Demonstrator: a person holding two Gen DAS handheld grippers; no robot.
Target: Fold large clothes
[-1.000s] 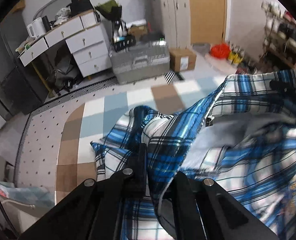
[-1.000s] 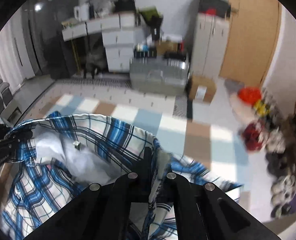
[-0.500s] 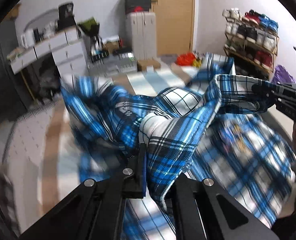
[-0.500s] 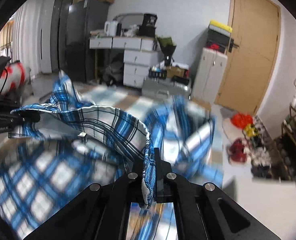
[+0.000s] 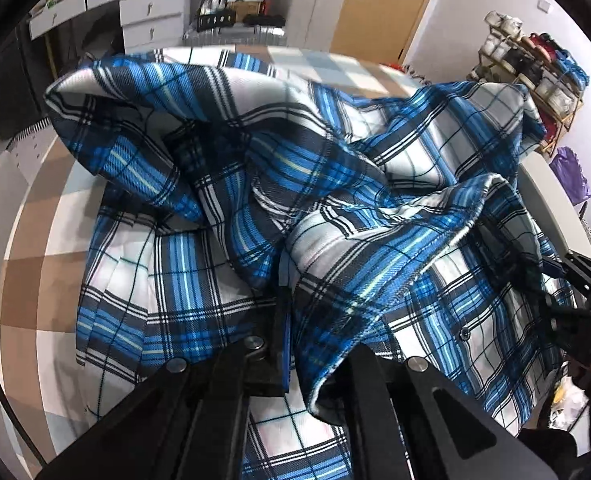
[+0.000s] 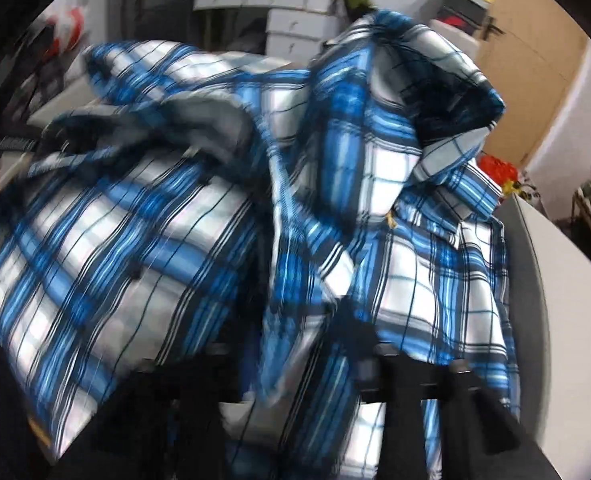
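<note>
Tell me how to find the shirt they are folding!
Look at the checked floor mat in the middle of the room, in front of the white drawers. Heaped on it is the shirt, rumpled, with the left hand-held gripper pinching a fold near the camera. It is the only cloth with bold blue, white and black plaid.
</note>
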